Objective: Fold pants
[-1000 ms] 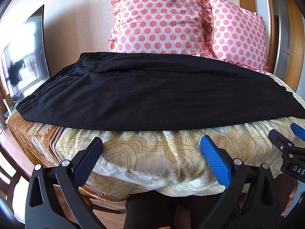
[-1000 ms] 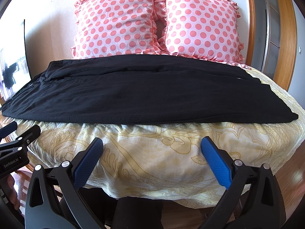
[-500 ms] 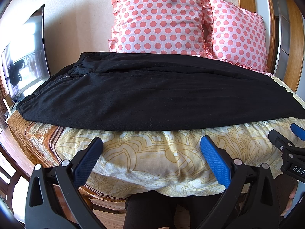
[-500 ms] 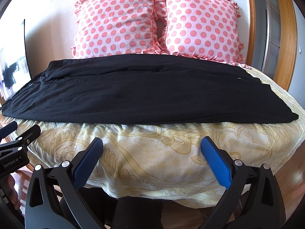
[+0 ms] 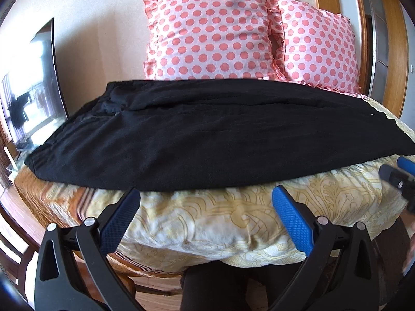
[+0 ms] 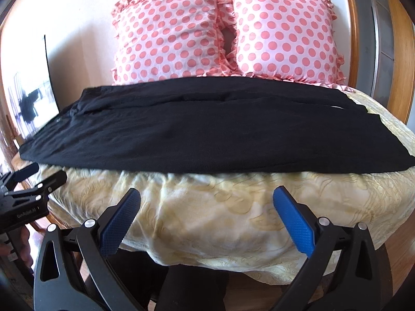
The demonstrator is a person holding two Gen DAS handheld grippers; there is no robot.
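Note:
Black pants lie flat across the bed, waistband at the left, leg ends at the right; they also show in the right wrist view. My left gripper is open and empty, just short of the pants' near edge. My right gripper is open and empty, in front of the bed's edge below the pants. The right gripper shows at the right edge of the left wrist view. The left gripper shows at the left edge of the right wrist view.
A yellow patterned bedspread covers the bed and hangs over its near edge. Two pink polka-dot pillows lean on the wall behind the pants. A dark screen stands at the left. Wooden door frame at the right.
Both grippers have moved closer to the bed and up a little; the pants' near edge sits nearer the fingertips. The pants have not moved.

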